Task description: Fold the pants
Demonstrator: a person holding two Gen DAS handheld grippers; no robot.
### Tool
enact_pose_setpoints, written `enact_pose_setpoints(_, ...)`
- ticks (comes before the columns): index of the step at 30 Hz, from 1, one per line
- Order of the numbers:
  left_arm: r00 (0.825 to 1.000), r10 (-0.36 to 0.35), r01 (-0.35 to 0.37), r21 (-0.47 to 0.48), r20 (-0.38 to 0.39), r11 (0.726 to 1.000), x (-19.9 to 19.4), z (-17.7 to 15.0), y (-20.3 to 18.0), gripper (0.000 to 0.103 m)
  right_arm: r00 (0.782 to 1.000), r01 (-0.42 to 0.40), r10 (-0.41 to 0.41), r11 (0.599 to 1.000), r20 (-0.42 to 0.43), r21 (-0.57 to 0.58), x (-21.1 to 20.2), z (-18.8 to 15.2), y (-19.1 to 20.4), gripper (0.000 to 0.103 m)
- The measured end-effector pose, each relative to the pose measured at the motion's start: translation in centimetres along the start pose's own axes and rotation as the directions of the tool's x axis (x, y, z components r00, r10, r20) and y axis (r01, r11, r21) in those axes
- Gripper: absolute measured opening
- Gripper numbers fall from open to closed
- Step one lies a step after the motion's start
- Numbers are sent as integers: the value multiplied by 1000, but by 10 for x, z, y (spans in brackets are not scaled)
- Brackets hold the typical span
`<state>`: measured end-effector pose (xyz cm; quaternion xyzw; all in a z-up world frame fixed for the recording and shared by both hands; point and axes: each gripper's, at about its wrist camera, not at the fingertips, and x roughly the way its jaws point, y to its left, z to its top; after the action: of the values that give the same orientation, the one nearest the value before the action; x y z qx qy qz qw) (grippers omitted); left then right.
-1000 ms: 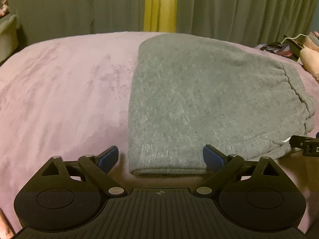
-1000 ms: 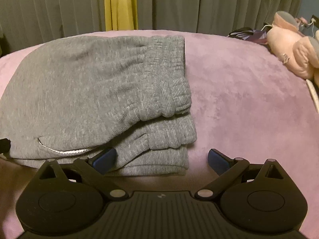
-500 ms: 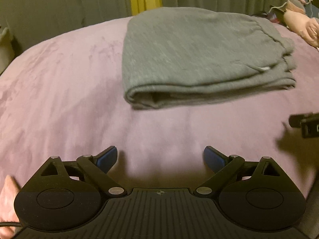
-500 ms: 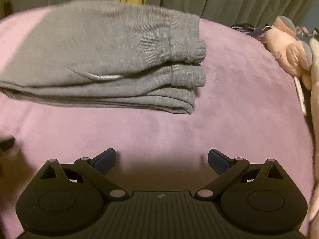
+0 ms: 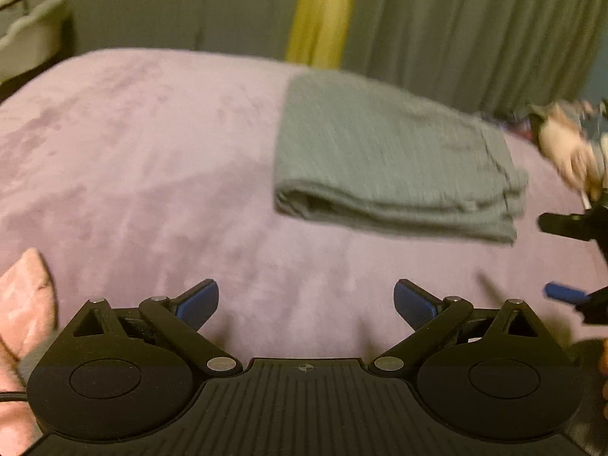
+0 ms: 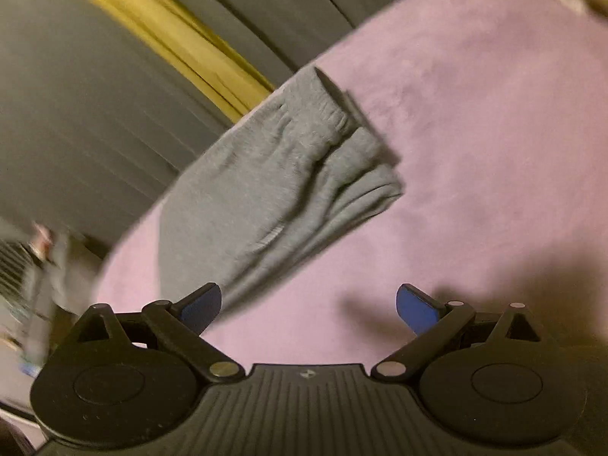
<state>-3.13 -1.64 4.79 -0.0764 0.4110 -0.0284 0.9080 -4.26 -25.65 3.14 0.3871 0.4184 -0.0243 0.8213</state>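
The grey pants (image 5: 391,159) lie folded in a thick stack on the purple blanket (image 5: 152,159), with the folded edge toward me. My left gripper (image 5: 306,304) hovers open well short of the stack, nothing between its blue pads. In the tilted right wrist view the same pants (image 6: 273,186) lie ahead and to the left, elastic waistband at the upper right of the stack. My right gripper (image 6: 307,306) is open and empty above bare blanket (image 6: 475,121). The right gripper also shows at the right edge of the left wrist view, as black parts with a blue pad (image 5: 566,292).
Dark curtains (image 5: 475,26) with a yellow strip (image 5: 323,11) hang behind the bed. A pink plush toy (image 5: 570,152) lies at the far right of the bed. A pink cloth (image 5: 22,296) shows at the lower left. Blurred clutter (image 6: 34,266) sits beyond the bed's left edge.
Both grippers have drawn back from the folded pants, which now lie farther off. The right gripper has rolled, tilting its view. The pants have stayed in place.
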Motion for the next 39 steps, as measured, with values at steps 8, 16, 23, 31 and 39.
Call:
enact_pose_setpoints(8, 998, -44, 47, -62, 53, 997, 25, 25, 0, 101, 970, -184, 205, 970, -131, 156, 74, 38, 43, 99)
enact_pose_setpoints(16, 999, 21, -12, -234, 34, 972, 103, 56, 19, 101, 975, -122, 167, 953, -147, 277, 116, 74, 3, 99)
enact_pose_setpoints(23, 991, 123, -108, -263, 42, 959, 115, 50, 35, 102, 984, 171, -171, 985, -53, -12, 68, 86, -6, 99)
enact_pose_setpoints(31, 994, 59, -71, -140, -90, 988, 91, 33, 11, 102, 901, 241, -377, 846, -215, -475, 83, -15, 56, 99)
enact_pose_setpoints(39, 993, 79, -69, 116, -83, 991, 58, 6, -30, 102, 911, 300, -412, 692, -18, -657, 60, -62, 92, 99)
